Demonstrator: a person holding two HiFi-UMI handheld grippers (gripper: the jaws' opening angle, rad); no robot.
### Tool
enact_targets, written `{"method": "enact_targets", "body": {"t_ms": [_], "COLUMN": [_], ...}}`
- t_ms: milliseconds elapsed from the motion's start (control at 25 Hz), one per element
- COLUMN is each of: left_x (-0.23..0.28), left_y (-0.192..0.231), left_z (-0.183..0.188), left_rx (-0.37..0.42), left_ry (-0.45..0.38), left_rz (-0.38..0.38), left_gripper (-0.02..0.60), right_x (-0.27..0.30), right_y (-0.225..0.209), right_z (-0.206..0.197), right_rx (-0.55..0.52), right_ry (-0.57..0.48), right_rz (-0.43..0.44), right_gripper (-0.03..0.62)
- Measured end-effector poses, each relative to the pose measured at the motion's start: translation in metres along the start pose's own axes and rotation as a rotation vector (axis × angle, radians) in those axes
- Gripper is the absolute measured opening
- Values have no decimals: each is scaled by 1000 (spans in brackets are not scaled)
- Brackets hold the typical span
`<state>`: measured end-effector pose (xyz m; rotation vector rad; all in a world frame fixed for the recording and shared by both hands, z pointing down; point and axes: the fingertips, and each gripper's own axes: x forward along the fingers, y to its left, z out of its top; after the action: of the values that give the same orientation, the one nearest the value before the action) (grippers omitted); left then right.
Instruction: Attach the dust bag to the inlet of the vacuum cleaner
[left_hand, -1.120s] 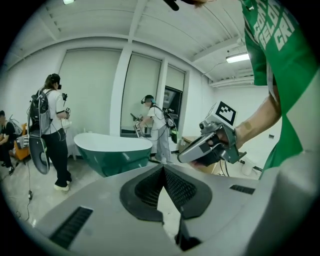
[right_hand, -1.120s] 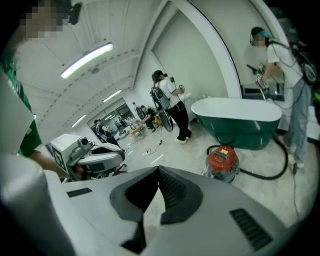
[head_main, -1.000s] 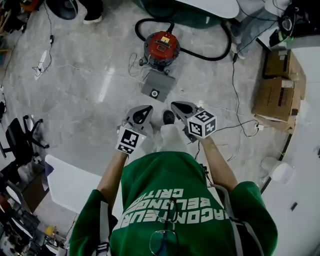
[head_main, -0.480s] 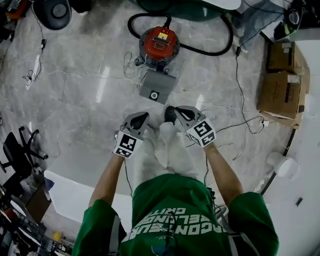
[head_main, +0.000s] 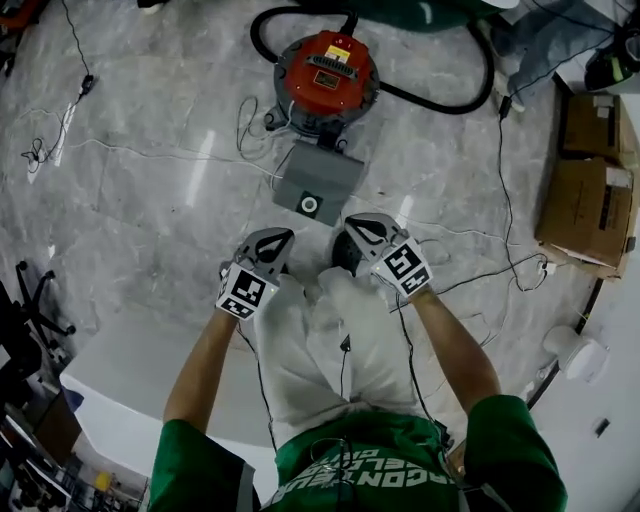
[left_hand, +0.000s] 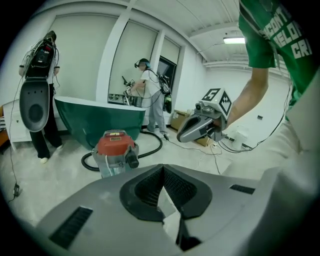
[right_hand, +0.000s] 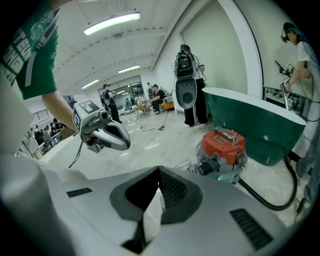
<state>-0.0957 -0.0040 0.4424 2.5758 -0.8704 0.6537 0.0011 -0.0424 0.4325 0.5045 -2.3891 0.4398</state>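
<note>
a pale marble floor (head_main: 150, 200) spreads under everything, and on it stands the red-topped vacuum cleaner (head_main: 327, 75), its black hose (head_main: 440, 100) looped behind it and its dark inlet (right_hand: 207, 169) facing the person. the grey dust bag (head_main: 325, 175) lies flat on the floor just in front of the vacuum cleaner, with its round collar (head_main: 310, 205) at the near edge, apart from both grippers. the left gripper (head_main: 283, 236) and right gripper (head_main: 352, 224) hover side by side nearer the person, each with jaws pressed together and nothing between them.
</note>
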Motion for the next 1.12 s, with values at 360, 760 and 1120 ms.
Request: {"method": "enact_targets", "body": {"t_ms": [360, 760, 1120], "left_x": [90, 203, 252], "left_y": [59, 83, 86], "left_z": [-106, -219, -295], "left_rx": [97, 174, 189], "left_ry": [-32, -53, -60], "left_rz": [-63, -206, -252], "left_gripper": [2, 2, 2], "right_x": [124, 232, 291], "right_y": [-59, -87, -91], "right_z": [-110, -215, -278], "right_rx": [-101, -190, -171], "right_ry": [-13, -30, -58], "right_rz": [60, 136, 163], "right_gripper": [8, 8, 8]}}
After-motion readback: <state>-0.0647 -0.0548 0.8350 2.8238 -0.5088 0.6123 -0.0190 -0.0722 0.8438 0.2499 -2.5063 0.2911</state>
